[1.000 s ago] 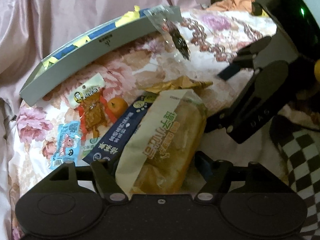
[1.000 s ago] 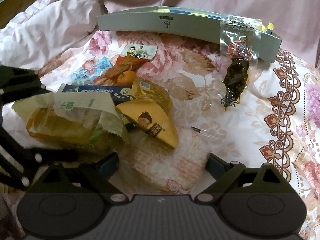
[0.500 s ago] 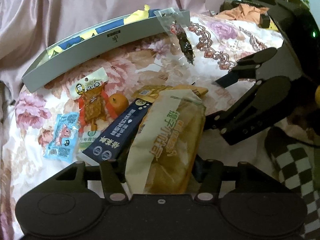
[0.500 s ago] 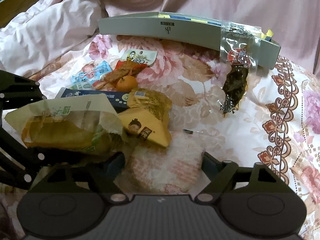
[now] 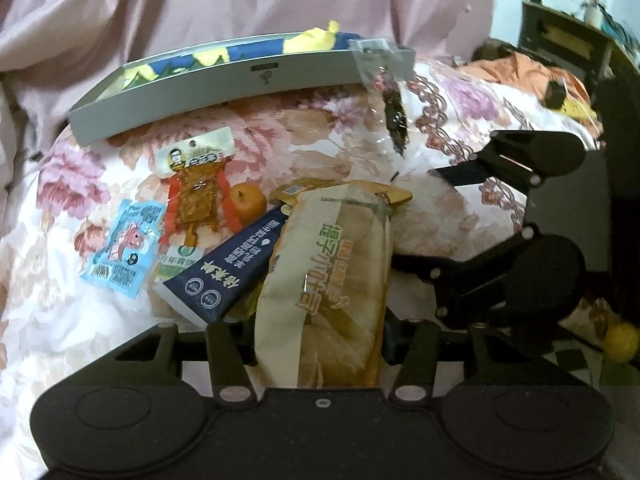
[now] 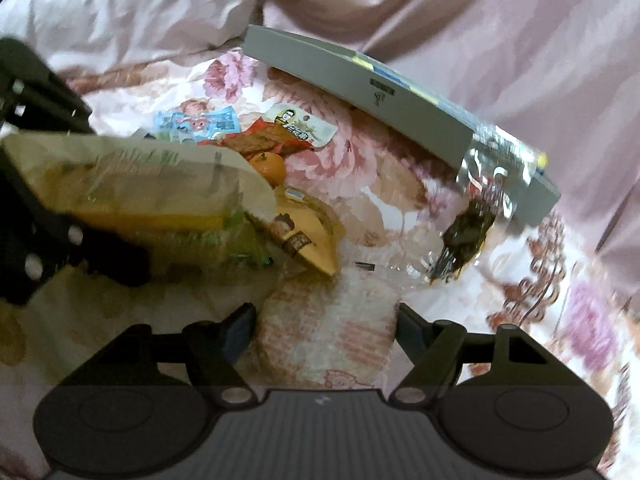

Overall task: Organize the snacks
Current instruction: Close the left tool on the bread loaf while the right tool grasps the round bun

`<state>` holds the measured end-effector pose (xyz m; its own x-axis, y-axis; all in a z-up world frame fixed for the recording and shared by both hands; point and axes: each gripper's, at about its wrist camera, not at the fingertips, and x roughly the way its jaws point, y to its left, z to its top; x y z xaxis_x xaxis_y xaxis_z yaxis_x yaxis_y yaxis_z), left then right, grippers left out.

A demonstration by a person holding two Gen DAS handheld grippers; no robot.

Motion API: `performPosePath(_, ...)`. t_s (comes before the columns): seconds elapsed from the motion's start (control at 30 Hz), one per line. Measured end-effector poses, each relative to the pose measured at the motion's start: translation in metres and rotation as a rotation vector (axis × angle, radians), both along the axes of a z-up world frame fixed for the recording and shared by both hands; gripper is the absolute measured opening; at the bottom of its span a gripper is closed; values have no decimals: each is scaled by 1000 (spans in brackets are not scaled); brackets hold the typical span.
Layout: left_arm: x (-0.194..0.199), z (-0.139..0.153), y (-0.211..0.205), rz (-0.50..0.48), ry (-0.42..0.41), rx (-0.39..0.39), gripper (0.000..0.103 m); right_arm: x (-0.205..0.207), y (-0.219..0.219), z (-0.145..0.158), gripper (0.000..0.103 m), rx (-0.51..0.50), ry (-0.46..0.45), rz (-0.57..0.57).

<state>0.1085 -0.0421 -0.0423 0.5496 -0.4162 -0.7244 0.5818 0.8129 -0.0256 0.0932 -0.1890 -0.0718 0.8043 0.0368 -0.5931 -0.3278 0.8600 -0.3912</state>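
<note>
A bread bag (image 5: 332,280) with green lettering stands between the fingers of my left gripper (image 5: 318,340), whose jaws are closing and press on its sides. In the right wrist view the same bread bag (image 6: 140,188) hangs over the snack pile at the left. My right gripper (image 6: 326,328) is closing its jaws around a round pink-white cracker pack (image 6: 328,332); the pads stand at its edges. From the left wrist view, the right gripper (image 5: 452,220) reaches in from the right. A long grey tray (image 5: 240,92) lies at the back.
On the floral bedcover lie a navy box (image 5: 228,264), a mandarin (image 5: 248,202), a red jerky packet (image 5: 196,196), a blue packet (image 5: 124,252) and a yellow triangular packet (image 6: 308,236). A clear packet with a dark snack (image 6: 468,232) leans on the tray's end. Pink bedding rises behind.
Both grippers' jaws have narrowed, the left on the bread bag, the right around the cracker pack. Both wrists have rolled, so the views have tilted. The right gripper has shifted slightly.
</note>
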Motion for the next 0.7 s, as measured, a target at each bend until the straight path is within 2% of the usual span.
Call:
performPosePath(0.2,3,2,7,28,46,-97,52,-6,9,-3,76,-140,-85,12)
performPosePath(0.4,4,6,12,46,69,-193,52,-11,12,-2,75,-216,-169,7)
performPosePath(0.47,4,7,12,43,65,-204,52,-13,12,0,75,-230,-196,12)
performPosePath(0.6,3,7,11,43,63,-203,52,-11,12,-2,74,-228,-173,21)
performPosePath(0.7,3,8,12,46,51,-214,52,-14,14,-3,74,-254,-199,33)
